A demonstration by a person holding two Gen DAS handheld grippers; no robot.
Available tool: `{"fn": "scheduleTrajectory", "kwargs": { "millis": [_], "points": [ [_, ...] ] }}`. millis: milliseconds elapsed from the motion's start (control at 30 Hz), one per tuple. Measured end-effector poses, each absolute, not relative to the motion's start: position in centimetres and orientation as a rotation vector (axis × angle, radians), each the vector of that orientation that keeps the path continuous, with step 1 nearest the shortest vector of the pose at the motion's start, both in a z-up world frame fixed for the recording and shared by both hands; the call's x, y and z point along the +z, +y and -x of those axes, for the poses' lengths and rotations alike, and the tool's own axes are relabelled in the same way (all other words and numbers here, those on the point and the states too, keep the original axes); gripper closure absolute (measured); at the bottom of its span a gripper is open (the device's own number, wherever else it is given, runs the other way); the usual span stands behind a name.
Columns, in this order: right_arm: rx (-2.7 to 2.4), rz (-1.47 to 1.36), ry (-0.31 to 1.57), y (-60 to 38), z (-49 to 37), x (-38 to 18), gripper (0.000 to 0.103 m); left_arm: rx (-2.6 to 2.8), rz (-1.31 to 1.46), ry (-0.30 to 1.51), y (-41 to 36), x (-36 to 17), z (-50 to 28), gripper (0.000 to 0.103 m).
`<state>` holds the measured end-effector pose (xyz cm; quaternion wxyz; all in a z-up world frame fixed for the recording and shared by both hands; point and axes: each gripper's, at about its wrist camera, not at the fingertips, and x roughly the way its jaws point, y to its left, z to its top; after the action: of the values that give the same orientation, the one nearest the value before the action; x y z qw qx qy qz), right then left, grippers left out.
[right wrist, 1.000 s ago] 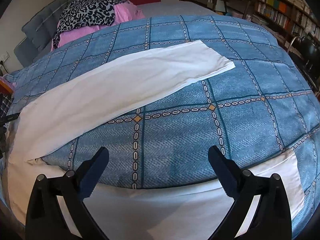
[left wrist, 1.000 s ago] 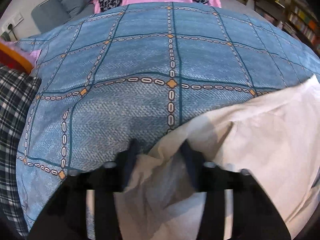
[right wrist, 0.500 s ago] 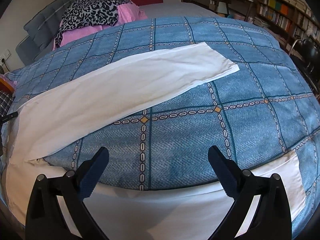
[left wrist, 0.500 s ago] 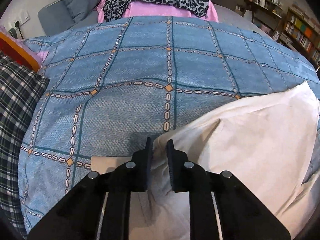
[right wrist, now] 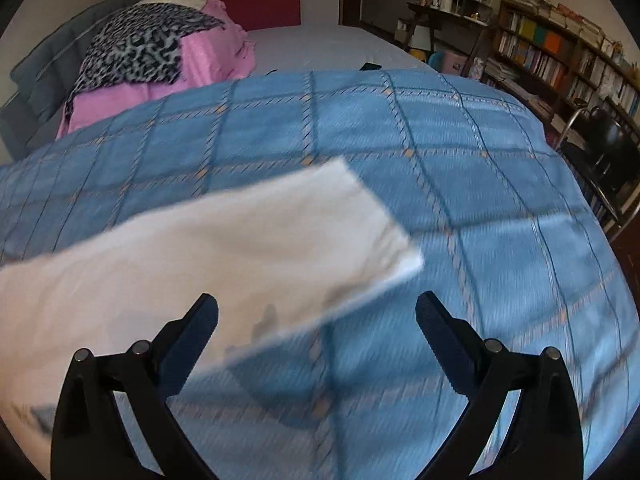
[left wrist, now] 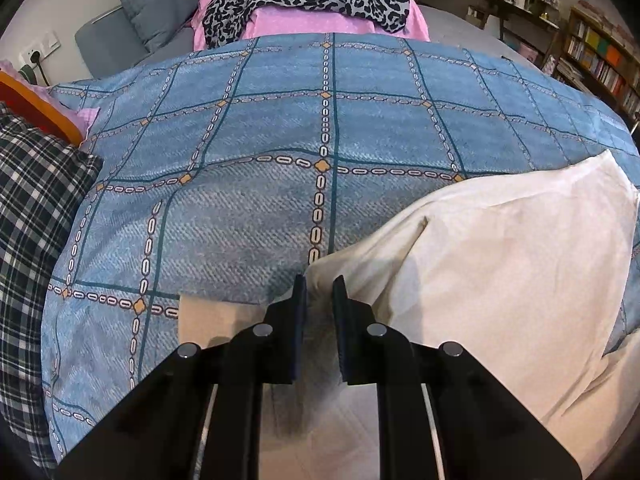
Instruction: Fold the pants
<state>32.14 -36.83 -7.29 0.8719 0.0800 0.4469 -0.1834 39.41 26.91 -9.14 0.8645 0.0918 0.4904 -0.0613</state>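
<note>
Pants: white pants lay spread on the blue checked bedcover, one leg stretching across it to a squared hem, near the right tongs.
Left gripper: clenched on a gathered edge of the white cloth, which bunched between the pads; which part of the garment that was could not be told.
Right gripper: released, jaws wide, nothing between them, poised above the leg near its hem; view blurred.
Handling (judged): thin, light, limp cloth; would sag and crease, not slip much.
Where to hold (judged): hem corner, pinching both layers together.
Risk (judged): catching the bedcover underneath along with the cloth.
</note>
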Motion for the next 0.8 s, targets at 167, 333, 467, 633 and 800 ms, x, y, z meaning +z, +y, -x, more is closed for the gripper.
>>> {"fn": "scheduleTrajectory", "kwargs": {
  "millis": [167, 333, 467, 633, 800],
  "points": [
    [-0.371, -0.235, 0.921, -42.2, -36.8, -7.6, 0.005, -0.095, -0.195, 1.035, 26.7, -9.3, -39.6, 0.089],
    [-0.313, -0.262, 0.947, -44.8, -40.3, -8.8, 0.018, -0.059, -0.19, 1.048, 26.7, -9.8, -40.2, 0.089],
    [-0.25, -0.276, 0.954, -45.8, -42.7, -10.0, 0.026, -0.023, -0.179, 1.069, 26.8, -10.3, -41.2, 0.081],
    [-0.244, -0.273, 0.981, -46.8, -45.2, -11.9, 0.031, 0.004, -0.172, 1.091, 27.0, -11.0, -42.6, 0.067],
    [-0.202, -0.295, 1.002, -47.1, -46.3, -13.6, 0.05, 0.027, -0.182, 1.098, 26.9, -11.5, -43.6, 0.056]
  ]
}}
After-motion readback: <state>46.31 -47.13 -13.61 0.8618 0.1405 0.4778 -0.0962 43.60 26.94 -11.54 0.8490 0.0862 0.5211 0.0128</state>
